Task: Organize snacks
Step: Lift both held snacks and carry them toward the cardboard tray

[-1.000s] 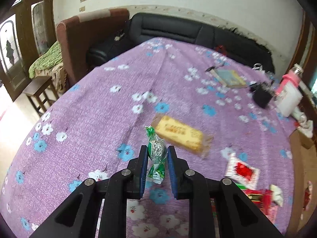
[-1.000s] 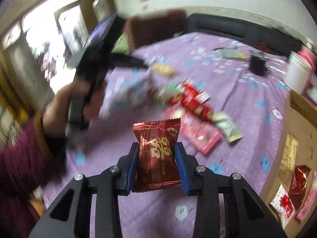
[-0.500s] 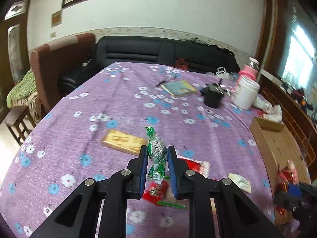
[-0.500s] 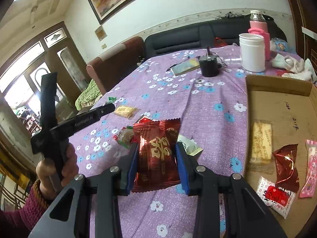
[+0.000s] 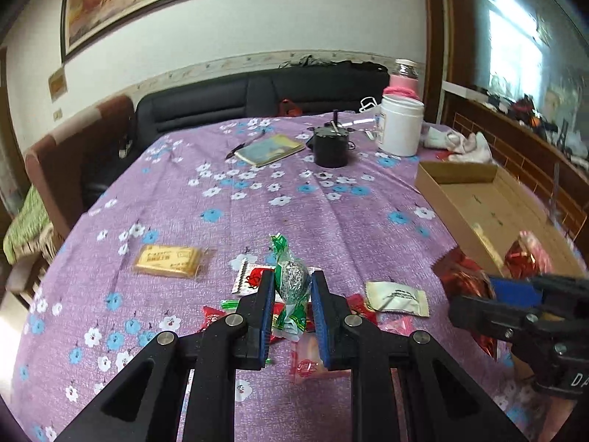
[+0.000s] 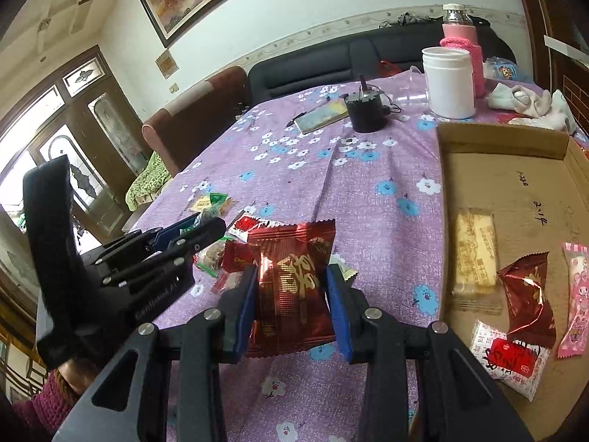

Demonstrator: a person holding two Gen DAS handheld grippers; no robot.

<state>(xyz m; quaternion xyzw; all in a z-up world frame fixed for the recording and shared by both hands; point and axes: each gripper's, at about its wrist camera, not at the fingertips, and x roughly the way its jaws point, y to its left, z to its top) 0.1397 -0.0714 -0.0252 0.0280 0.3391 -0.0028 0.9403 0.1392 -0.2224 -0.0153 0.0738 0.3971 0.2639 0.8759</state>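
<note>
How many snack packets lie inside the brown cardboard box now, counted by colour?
Pale yellow biscuit packet: 1
Dark red foil packet: 1
Pink wrapped packet: 1
White packet with red label: 1
Total in the brown cardboard box: 4

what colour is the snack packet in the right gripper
Shiny red with gold lettering; clearest in the right wrist view.

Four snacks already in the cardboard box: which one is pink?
The long pink packet at the box's right edge, with a cartoon figure on it. The other three are a pale yellow biscuit bar, a crumpled red foil packet and a white packet with a red label.
</note>
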